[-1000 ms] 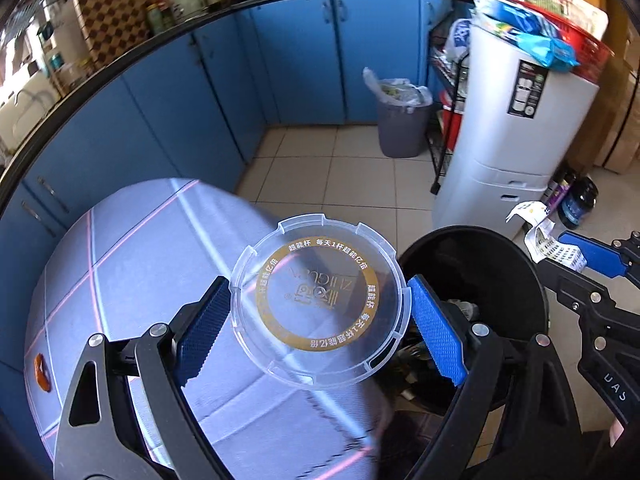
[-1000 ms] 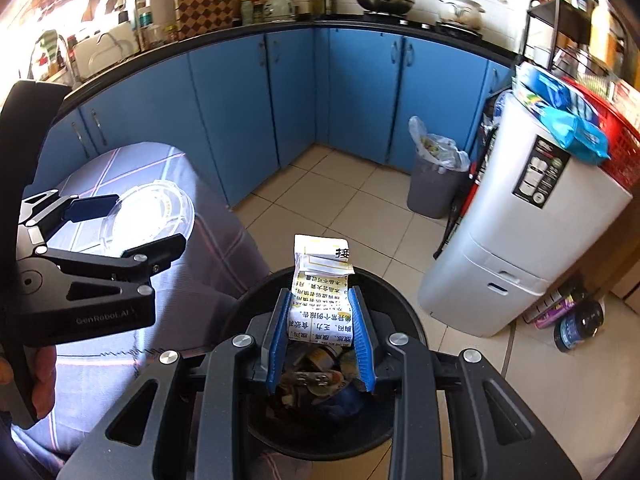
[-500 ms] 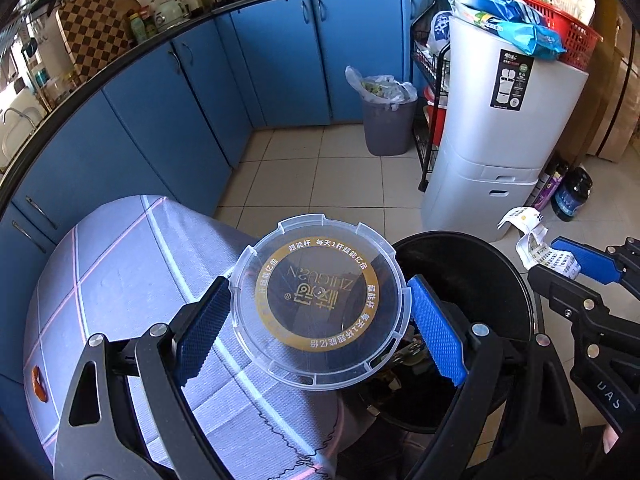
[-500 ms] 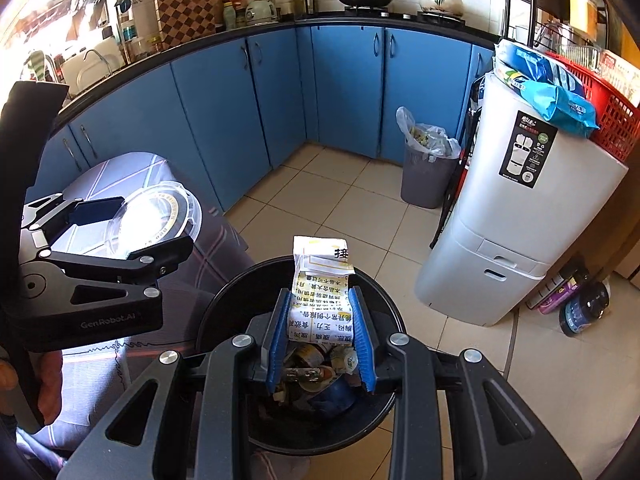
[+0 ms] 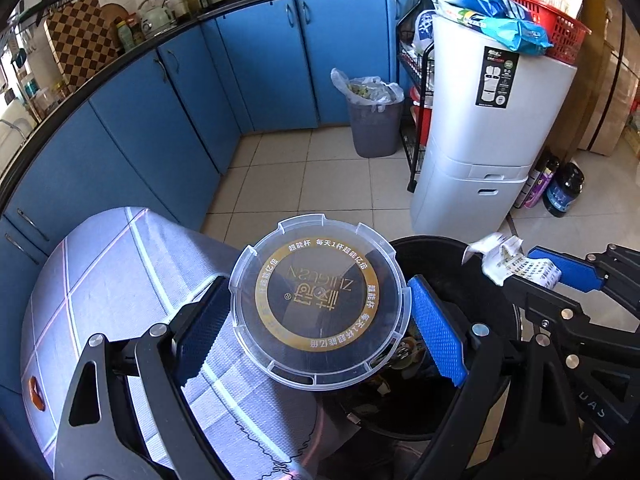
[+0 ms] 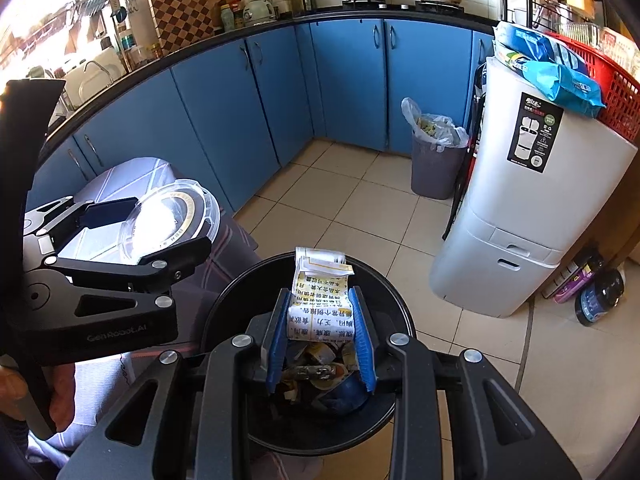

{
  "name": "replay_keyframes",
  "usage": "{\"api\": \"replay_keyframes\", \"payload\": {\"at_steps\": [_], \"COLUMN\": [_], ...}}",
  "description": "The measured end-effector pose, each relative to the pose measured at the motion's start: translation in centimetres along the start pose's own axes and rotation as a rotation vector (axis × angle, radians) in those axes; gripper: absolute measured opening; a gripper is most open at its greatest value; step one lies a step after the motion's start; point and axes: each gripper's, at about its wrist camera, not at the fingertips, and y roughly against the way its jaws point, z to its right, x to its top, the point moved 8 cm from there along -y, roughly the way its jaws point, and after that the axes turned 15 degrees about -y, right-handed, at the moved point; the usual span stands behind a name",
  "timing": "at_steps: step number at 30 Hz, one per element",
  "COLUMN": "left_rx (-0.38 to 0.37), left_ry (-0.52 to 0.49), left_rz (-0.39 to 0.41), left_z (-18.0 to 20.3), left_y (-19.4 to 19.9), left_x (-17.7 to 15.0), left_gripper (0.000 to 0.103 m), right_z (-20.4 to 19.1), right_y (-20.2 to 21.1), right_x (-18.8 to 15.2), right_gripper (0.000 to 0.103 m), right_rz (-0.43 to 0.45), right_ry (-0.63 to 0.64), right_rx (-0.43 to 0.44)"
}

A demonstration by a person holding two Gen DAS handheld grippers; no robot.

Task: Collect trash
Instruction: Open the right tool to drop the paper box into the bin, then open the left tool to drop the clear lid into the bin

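Observation:
My left gripper is shut on a round clear plastic lid with a gold ring of print, held flat by its edges. The lid hangs half over the black trash bin and half over the cloth-covered table. My right gripper is shut on a folded printed paper leaflet, directly above the open black trash bin, which holds several scraps. In the right wrist view the left gripper with the lid is at the left. In the left wrist view the leaflet shows at the right.
Blue kitchen cabinets curve around the tiled floor. A grey bin lined with a bag stands at the far corner. A white storage cabinet topped with a red basket is at the right, bottles beside it.
Both grippers have drifted sideways toward the black bin: the lid now overlaps its rim, and the leaflet sits more centrally over the opening. Both grips are unchanged.

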Motion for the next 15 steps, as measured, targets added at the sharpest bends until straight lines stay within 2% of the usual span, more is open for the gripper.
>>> {"api": "replay_keyframes", "payload": {"at_steps": [5,6,7,9,15], "left_rx": [-0.002,-0.003,-0.002,-0.001,-0.005], "left_ry": [-0.011,-0.012,-0.015,-0.022,-0.024], "left_rz": [0.005,0.005,0.006,0.008,0.012], "left_z": [0.5,0.7,0.8,0.9,1.1], "left_y": [0.1,0.0,0.1,0.1,0.2], "left_x": [0.3,0.4,0.5,0.5,0.8], "left_gripper": [0.088,0.088,0.088,0.088,0.088], "right_z": [0.2,0.2,0.2,0.5,2.2], "right_y": [-0.2,-0.2,-0.3,0.0,0.5], "right_x": [-0.2,-0.3,-0.3,-0.2,0.2], "right_gripper": [0.030,0.036,0.052,0.078,0.082], "right_rz": [-0.006,-0.006,-0.006,0.030,0.054], "right_ry": [0.010,0.014,0.020,0.031,-0.006], "right_rx": [-0.008,-0.017,-0.027,-0.053,-0.079]}}
